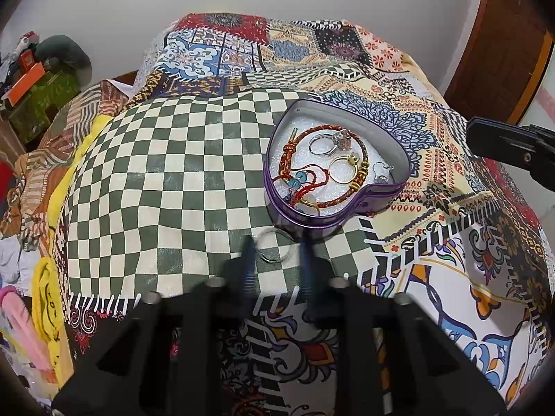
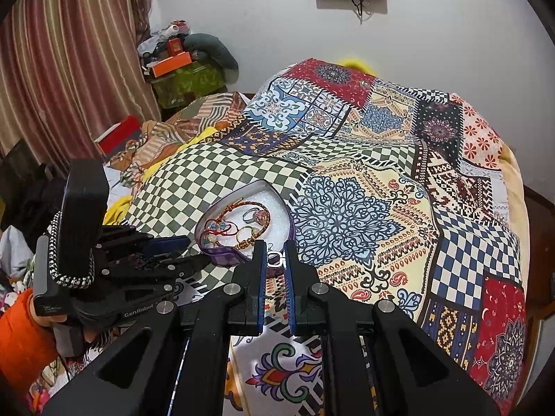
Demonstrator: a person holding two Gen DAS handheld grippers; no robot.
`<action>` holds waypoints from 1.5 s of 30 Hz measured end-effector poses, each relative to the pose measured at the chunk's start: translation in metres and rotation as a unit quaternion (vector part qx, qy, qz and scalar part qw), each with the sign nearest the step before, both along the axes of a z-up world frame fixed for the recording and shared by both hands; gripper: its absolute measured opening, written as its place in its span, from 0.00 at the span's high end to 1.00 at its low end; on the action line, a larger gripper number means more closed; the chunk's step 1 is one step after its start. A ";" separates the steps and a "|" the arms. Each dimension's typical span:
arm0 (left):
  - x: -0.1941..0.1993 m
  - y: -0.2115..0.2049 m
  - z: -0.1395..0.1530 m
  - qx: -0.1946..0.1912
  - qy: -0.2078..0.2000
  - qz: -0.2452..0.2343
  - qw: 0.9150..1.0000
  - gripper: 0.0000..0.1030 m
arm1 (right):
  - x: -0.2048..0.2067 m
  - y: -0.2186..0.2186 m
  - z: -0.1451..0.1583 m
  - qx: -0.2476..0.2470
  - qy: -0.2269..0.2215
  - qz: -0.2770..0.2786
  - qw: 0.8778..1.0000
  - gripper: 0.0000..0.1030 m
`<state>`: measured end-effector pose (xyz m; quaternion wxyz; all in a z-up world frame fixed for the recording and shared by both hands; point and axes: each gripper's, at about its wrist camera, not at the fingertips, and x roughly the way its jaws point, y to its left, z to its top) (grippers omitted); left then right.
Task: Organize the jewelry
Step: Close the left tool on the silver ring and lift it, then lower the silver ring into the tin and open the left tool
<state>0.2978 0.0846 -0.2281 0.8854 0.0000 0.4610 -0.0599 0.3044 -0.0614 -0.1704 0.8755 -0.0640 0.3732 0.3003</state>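
Observation:
A purple heart-shaped tin [image 1: 399, 192] lies open on the patterned bedspread. It holds a red-gold braided bracelet [image 1: 360, 145], a silver stone ring [image 1: 324, 144], a gold ring [image 1: 341, 170], a silver earring [image 1: 381, 171] and a red cord with blue beads [image 1: 301, 180]. A silver ring [image 1: 275, 248] lies on the green checked cloth just before the tin, between the blurred fingers of my open left gripper [image 1: 275, 260]. My right gripper [image 2: 275, 256] is nearly closed, its tips at a small silver piece [image 2: 275, 256] by the tin's [image 2: 222, 258] near rim; whether it grips is unclear.
The left gripper body [image 2: 104, 263] fills the lower left of the right wrist view. Clutter, boxes [image 2: 171, 62] and a curtain [image 2: 69, 52] stand at the far left. A wooden door [image 1: 499, 41] is at the right. The bedspread [image 2: 399, 190] stretches to the right.

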 end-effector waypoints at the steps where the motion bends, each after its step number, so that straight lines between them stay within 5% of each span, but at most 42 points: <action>1: -0.002 0.000 0.000 0.002 -0.004 -0.001 1.000 0.80 | 0.001 0.000 0.000 0.000 0.001 0.000 1.000 0.92; 25: -0.010 -0.007 0.075 -0.037 -0.099 -0.009 0.994 0.80 | 0.018 0.021 0.023 0.018 -0.020 -0.002 1.000 0.92; 45: 0.020 -0.011 0.040 -0.046 -0.046 -0.008 0.998 0.80 | 0.045 0.038 -0.025 -0.005 0.051 -0.008 0.999 0.92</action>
